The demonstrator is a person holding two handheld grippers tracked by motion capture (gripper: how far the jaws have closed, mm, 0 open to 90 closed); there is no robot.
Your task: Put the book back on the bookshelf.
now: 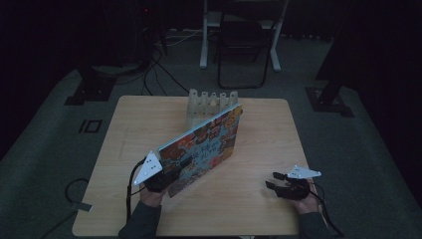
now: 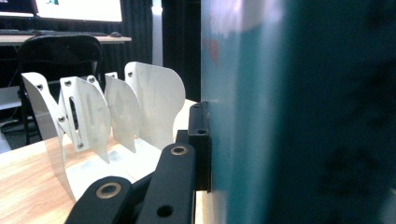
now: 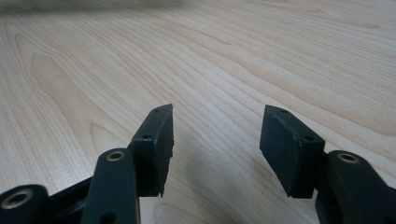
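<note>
A large flat book (image 1: 206,144) with a busy, colourful cover stands tilted on edge across the middle of the wooden table (image 1: 268,134). My left gripper (image 1: 169,177) is shut on the book's near lower corner. In the left gripper view, one black jaw presses flat against the teal cover (image 2: 299,112); the other jaw is hidden behind the book. A white slotted rack (image 1: 209,104) stands just behind the book's far end, and its curved dividers (image 2: 149,102) are empty. My right gripper (image 1: 272,180) rests low at the table's near right, open with nothing between its pads (image 3: 154,144).
A dark folding chair (image 1: 241,45) and the white legs of a desk stand on the carpet beyond the table. Black stands and cables (image 1: 149,74) sit at the far left. Bare tabletop (image 3: 233,56) stretches ahead of my right gripper.
</note>
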